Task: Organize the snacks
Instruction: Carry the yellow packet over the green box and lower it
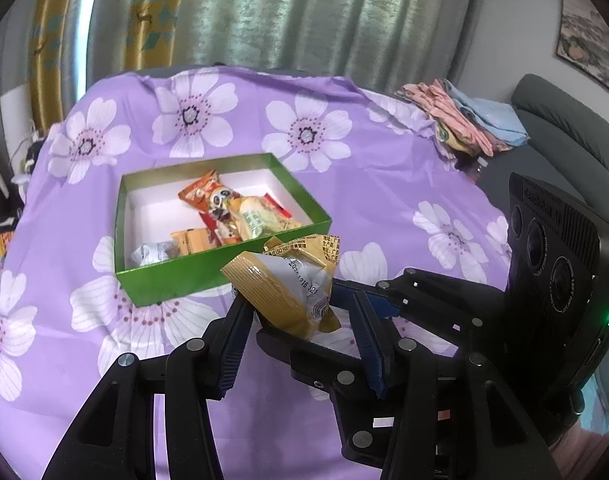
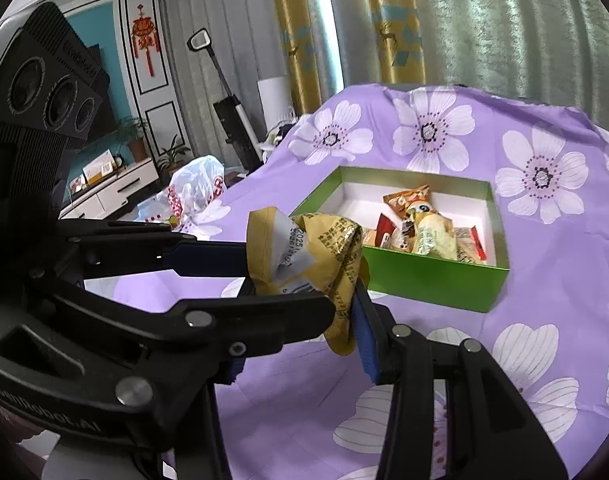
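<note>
So we've got both grippers on one crumpled yellow snack packet (image 1: pixel 282 294), held up off the purple flowered cloth (image 1: pixel 384 184) that covers the surface. The left gripper (image 1: pixel 300 344) has its jaws closed on the packet's near end, and the right gripper (image 2: pixel 304 338) has its jaws pinching it too. The packet hangs just near of the green box (image 1: pixel 176 278), close to its near wall. The box already holds several snacks (image 1: pixel 232 216), piled toward its right side.

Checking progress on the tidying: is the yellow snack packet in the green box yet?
Not yet. The yellow packet is held off the cloth outside the green box's near wall, gripped by both tools.
</note>
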`<state>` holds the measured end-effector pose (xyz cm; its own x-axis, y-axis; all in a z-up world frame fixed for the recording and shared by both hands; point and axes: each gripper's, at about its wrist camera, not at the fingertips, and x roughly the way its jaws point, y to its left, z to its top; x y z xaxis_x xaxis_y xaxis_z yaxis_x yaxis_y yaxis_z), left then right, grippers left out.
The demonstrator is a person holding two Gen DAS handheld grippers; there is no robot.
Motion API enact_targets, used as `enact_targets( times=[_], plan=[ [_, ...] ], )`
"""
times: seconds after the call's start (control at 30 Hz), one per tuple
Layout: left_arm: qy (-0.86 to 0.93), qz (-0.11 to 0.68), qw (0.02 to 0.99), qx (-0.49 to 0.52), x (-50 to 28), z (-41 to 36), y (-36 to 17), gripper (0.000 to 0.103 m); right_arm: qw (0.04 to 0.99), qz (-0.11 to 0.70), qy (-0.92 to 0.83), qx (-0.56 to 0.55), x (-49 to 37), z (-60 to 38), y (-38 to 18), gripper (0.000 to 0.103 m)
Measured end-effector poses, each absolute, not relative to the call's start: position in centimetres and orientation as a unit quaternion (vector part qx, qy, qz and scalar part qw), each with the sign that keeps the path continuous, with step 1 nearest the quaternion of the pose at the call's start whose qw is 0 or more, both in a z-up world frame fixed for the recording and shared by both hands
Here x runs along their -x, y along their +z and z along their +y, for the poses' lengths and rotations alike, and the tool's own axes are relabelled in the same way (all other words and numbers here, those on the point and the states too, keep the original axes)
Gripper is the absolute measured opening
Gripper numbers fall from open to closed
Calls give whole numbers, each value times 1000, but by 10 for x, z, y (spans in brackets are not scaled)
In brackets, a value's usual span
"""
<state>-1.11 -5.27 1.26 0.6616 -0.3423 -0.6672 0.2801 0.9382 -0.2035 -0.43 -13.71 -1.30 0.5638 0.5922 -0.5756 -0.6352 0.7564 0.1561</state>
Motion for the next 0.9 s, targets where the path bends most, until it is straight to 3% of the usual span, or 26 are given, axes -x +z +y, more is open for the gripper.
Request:
enact_targets(
  times=[0.9],
  plan=[
    [-174,330,927,-18,-13,-77,57,51,908,247,339,21,-16,-161,23,46]
  ],
)
